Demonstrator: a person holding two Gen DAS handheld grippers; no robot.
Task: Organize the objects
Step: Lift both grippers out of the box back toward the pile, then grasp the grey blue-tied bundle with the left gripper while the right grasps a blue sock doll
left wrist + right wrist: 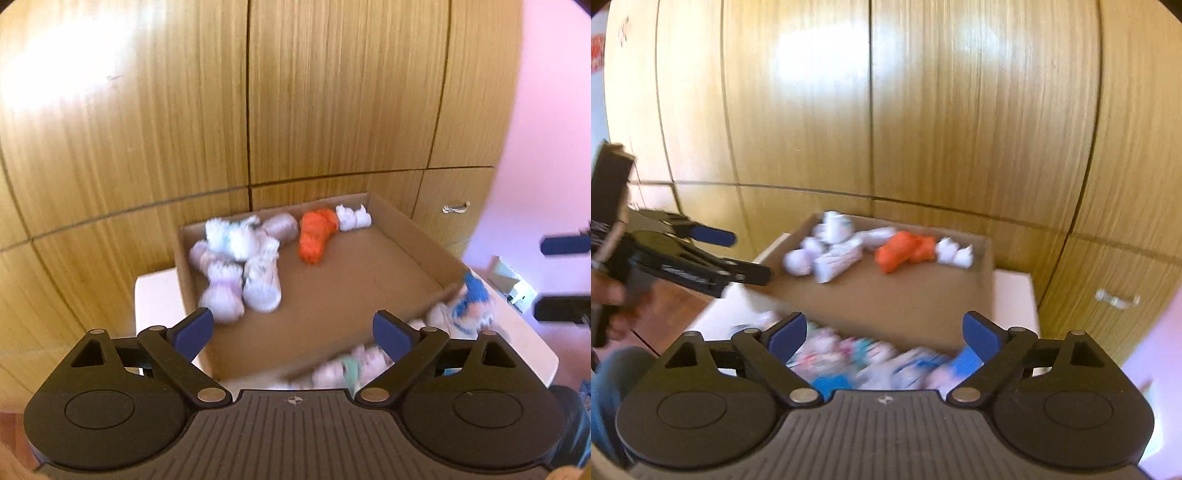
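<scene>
An open cardboard box [417,236] [984,273] stands on a white table [155,295]. At its far end lie several pale rolled sock bundles [236,266] [827,254], an orange bundle [316,236] [905,251] and a small white one [352,218] [955,253]. Loose socks [354,369] [879,362] are piled on the table in front of the box, one of them blue and white [469,306]. My left gripper [293,332] hangs open over the box's near edge, holding nothing. My right gripper [884,338] is open above the loose pile, also holding nothing. The picture is blurred.
Wooden wardrobe doors [295,92] rise right behind the table, with a metal handle [456,208] low on the right. A pink wall [546,147] is at the far right. A hand [609,295] holds the left gripper at the left of the right wrist view.
</scene>
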